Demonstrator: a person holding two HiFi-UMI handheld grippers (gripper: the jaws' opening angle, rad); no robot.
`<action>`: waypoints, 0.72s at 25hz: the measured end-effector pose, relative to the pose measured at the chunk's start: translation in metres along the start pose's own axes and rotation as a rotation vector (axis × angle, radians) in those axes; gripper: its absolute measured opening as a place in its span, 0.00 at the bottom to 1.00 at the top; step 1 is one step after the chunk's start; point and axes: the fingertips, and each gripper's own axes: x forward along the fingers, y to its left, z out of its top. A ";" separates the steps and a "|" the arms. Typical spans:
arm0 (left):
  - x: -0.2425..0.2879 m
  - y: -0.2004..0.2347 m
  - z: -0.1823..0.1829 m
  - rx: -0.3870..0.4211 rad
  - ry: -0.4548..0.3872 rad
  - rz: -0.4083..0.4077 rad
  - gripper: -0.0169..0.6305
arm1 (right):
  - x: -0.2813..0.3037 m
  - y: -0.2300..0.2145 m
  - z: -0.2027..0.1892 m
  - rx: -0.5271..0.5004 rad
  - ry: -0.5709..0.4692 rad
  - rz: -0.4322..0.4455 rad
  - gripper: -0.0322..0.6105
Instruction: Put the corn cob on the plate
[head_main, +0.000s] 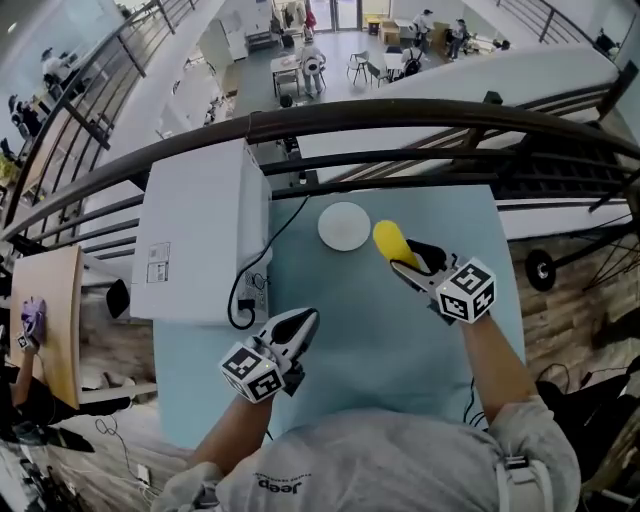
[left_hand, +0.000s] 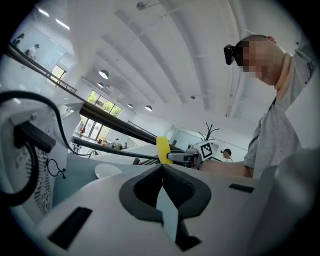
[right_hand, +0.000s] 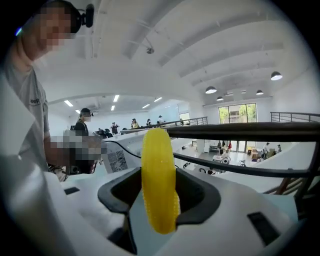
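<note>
Holding the corn cob (head_main: 390, 241) clamped between its jaws, the right gripper (head_main: 415, 258) hangs just right of the white plate (head_main: 343, 226), which sits at the far side of the pale blue tabletop (head_main: 400, 345). In the right gripper view the cob stands crosswise to the jaws, with the pads pressed on its lower half and most of its length sticking out above them. That grip probably keeps the rounded cob from rolling free while it is carried. In the head view the free end of the cob points toward the plate and nearly meets its right rim, but it does not look to be over the plate yet. How high the cob sits above the tabletop cannot be told.

The left gripper (head_main: 300, 325) is nearer and to the left, well apart from the plate. Its jaws are together with nothing between them, so it seems parked out of the way. A white box (head_main: 205, 235) with a black cable (head_main: 245, 290) lies along the left edge.
</note>
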 end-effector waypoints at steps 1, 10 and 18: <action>0.004 0.009 -0.005 0.001 0.000 0.012 0.05 | 0.013 -0.006 -0.002 -0.017 0.016 0.001 0.40; 0.052 0.067 -0.047 -0.047 0.017 0.037 0.05 | 0.110 -0.041 -0.029 -0.096 0.108 0.025 0.40; 0.081 0.105 -0.081 -0.048 0.040 0.054 0.05 | 0.177 -0.061 -0.053 -0.284 0.201 0.032 0.40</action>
